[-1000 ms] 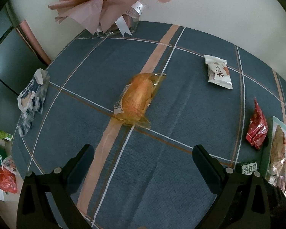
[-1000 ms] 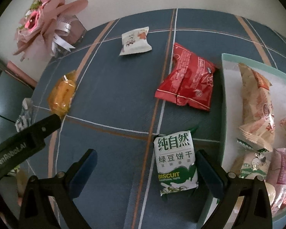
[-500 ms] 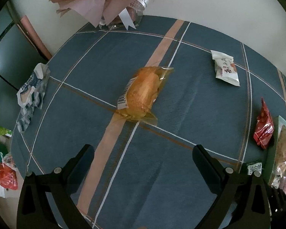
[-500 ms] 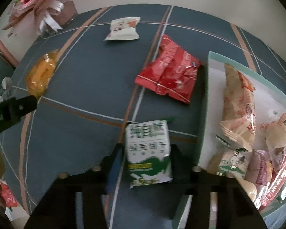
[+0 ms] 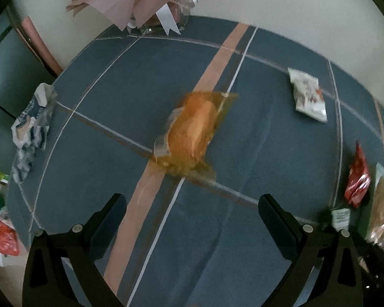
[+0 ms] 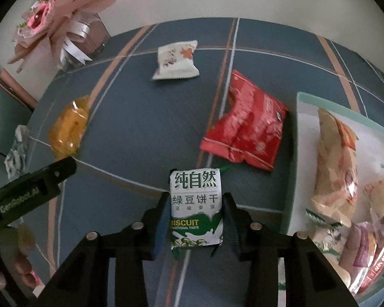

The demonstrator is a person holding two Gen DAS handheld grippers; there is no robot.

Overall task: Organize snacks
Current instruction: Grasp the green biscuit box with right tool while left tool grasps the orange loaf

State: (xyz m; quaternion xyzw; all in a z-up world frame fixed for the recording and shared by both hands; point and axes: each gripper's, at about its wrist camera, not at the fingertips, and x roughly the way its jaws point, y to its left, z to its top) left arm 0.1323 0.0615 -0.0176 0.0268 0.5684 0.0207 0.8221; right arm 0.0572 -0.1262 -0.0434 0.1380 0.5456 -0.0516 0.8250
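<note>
My right gripper (image 6: 195, 217) is shut on a green-and-white biscuit packet (image 6: 195, 204), held just above the blue cloth. A red packet (image 6: 245, 133) and a white packet (image 6: 175, 61) lie ahead of it. The tray (image 6: 293, 179) at the right holds several snacks. My left gripper (image 5: 192, 212) is open and empty, with the orange bread packet (image 5: 192, 130) on the cloth ahead of it. The orange packet also shows in the right wrist view (image 6: 67, 128). The left gripper's body (image 6: 30, 192) shows at the left in the right wrist view.
A pink bouquet in a jar (image 6: 64, 25) stands at the table's back left corner. A crumpled blue-and-white wrapper (image 5: 30, 125) lies near the left edge. A white packet (image 5: 307, 94) and a red packet (image 5: 357, 179) lie to the right in the left wrist view.
My right gripper has closed on the biscuit packet and lifted it a little. My left gripper has moved forward toward the orange packet, still open.
</note>
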